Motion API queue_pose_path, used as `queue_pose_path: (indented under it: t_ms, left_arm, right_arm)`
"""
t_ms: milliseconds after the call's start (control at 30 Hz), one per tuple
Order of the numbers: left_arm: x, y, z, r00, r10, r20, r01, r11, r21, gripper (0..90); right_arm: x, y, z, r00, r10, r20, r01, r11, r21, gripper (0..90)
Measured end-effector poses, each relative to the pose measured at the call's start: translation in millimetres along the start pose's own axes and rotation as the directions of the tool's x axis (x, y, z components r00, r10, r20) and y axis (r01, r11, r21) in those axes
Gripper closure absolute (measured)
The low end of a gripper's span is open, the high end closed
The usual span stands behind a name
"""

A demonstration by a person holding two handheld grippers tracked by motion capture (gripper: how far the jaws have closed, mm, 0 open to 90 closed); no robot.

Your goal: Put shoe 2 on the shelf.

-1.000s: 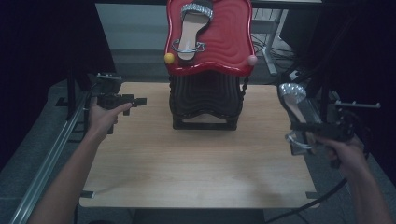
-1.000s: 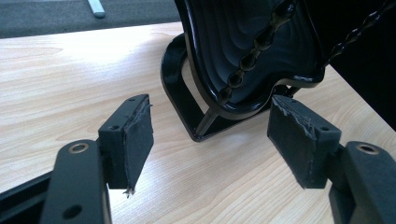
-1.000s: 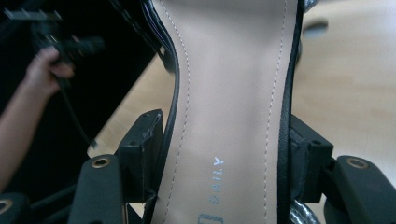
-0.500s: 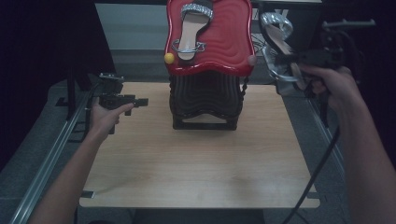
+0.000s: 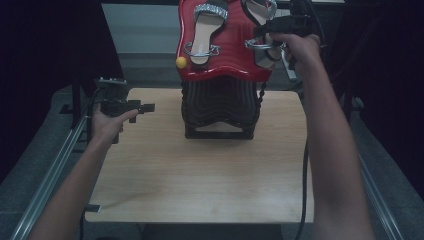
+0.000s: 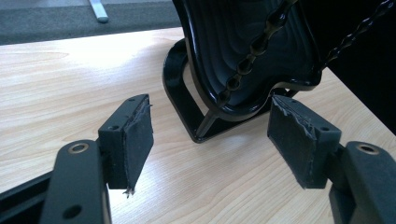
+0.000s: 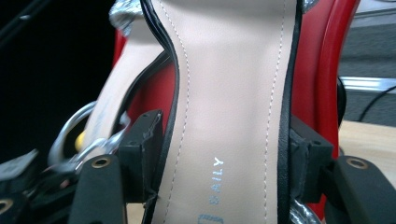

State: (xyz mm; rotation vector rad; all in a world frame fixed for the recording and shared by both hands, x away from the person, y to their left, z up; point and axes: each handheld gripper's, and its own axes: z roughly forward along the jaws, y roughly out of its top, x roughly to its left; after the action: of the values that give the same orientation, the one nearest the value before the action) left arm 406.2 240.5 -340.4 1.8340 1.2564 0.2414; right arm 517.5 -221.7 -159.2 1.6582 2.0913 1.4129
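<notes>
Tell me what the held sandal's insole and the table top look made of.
Sandal insole: likely smooth beige leather or faux leather, matte, with stitched edges and a printed brand mark. Table top: pale wood or wood-look laminate, shown by long grain lines and a soft sheen.

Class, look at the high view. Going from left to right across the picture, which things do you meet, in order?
Left tongs → yellow ball → first sandal on the red stand → second sandal, held by the right tongs over the stand's right side.
</notes>
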Motion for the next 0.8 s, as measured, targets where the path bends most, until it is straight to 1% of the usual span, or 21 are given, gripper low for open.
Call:
queue_pose_path:
  t_ms: [33,67,100,133,167,200,233,267,300,367,400,433,500,533,567,600,633,700,733,800]
  left_arm:
    - [0.8,-0.4,-0.1,1.0000,0.000,-0.001,0.000,1.0000,0.000,30.9]
    - [1.8,-1.0,0.1,1.0000,-0.002,-0.002,0.002,1.0000,-0.001,31.0]
    - [2.8,-1.4,0.3,1.0000,-0.004,-0.002,0.004,1.0000,0.002,31.0]
    - [4.3,-2.4,1.4,0.9999,-0.009,-0.006,0.009,1.0000,0.003,30.9]
    - [5.8,-3.1,1.8,0.9999,-0.010,-0.007,0.010,0.9999,0.006,30.9]
    - [8.4,-4.3,2.7,0.9998,-0.016,-0.010,0.016,0.9998,0.009,30.9]
    - [8.4,-4.3,2.7,0.9998,-0.016,-0.010,0.016,0.9998,0.009,30.9]
    - [10.2,-5.3,3.4,0.9998,-0.019,-0.011,0.019,0.9998,0.008,30.9]
    - [11.5,-6.0,4.0,0.9997,-0.021,-0.012,0.021,0.9997,0.010,30.9]
    - [13.1,-7.3,4.9,0.9997,-0.022,-0.013,0.023,0.9996,0.014,30.9]
    - [13.8,-8.0,5.6,0.9996,-0.025,-0.013,0.025,0.9996,0.015,30.8]
    - [14.3,-8.6,6.4,0.9996,-0.026,-0.011,0.026,0.9996,0.014,30.8]
    - [14.5,-9.5,8.0,0.9996,-0.028,-0.010,0.028,0.9994,0.019,30.8]
    - [14.1,-9.8,8.9,0.9996,-0.027,-0.007,0.027,0.9994,0.020,30.8]
    - [12.8,-10.2,10.2,0.9997,-0.023,-0.006,0.023,0.9995,0.021,30.8]
    - [12.8,-10.2,10.2,0.9997,-0.023,-0.006,0.023,0.9995,0.021,30.8]
    - [11.9,-10.4,11.2,0.9998,-0.019,-0.003,0.019,0.9995,0.023,30.7]
    - [11.8,-10.7,11.7,0.9998,-0.018,-0.003,0.018,0.9995,0.024,30.7]
    - [11.9,-11.0,12.1,0.9998,-0.019,-0.002,0.019,0.9995,0.023,30.7]
    - [12.7,-11.3,12.9,0.9998,-0.022,-0.003,0.022,0.9994,0.025,30.7]
  right_arm:
    - [0.8,3.5,12.8,1.0000,0.006,0.006,-0.006,1.0000,-0.005,38.4]
    - [2.0,4.5,19.2,0.9998,0.006,0.019,-0.006,0.9999,-0.008,38.3]
    - [2.0,4.5,19.2,0.9998,0.006,0.019,-0.006,0.9999,-0.008,38.3]
    - [2.7,5.1,23.8,0.9997,0.005,0.026,-0.004,0.9999,-0.013,38.3]
    - [3.8,5.7,30.8,0.9991,0.011,0.041,-0.010,0.9997,-0.021,38.3]
    - [5.1,5.8,39.4,0.9968,0.009,0.079,-0.007,0.9997,-0.023,38.2]
    - [5.1,5.8,39.4,0.9968,0.009,0.079,-0.007,0.9997,-0.023,38.2]
    - [5.7,4.1,48.6,0.9904,-0.004,0.138,0.006,0.9999,-0.014,38.0]
    - [5.7,4.1,48.6,0.9904,-0.004,0.138,0.006,0.9999,-0.014,38.0]
    - [5.5,0.9,56.1,0.9845,-0.021,0.174,0.023,0.9997,-0.008,37.6]
    - [5.9,-1.0,58.6,0.9825,-0.023,0.185,0.028,0.9994,-0.023,37.4]
    - [7.5,-1.8,59.9,0.9792,-0.034,0.200,0.041,0.9987,-0.030,37.1]
    - [12.4,-2.4,62.0,0.9740,-0.048,0.221,0.054,0.9982,-0.024,35.8]
    - [14.7,-2.9,62.7,0.9725,-0.047,0.228,0.054,0.9983,-0.024,35.0]
    - [18.1,-3.0,63.1,0.9750,-0.034,0.220,0.043,0.9985,-0.035,29.9]
    - [18.1,-3.0,63.1,0.9750,-0.034,0.220,0.043,0.9985,-0.035,29.9]
    - [19.3,-2.4,61.2,0.9747,-0.027,0.222,0.039,0.9981,-0.048,25.5]
    - [18.9,-2.2,60.5,0.9742,-0.025,0.224,0.036,0.9983,-0.046,24.4]
    - [18.3,-2.2,58.6,0.9736,-0.029,0.226,0.043,0.9974,-0.058,24.3]
    - [16.3,-1.6,52.3,0.9793,-0.025,0.201,0.044,0.9950,-0.089,22.7]
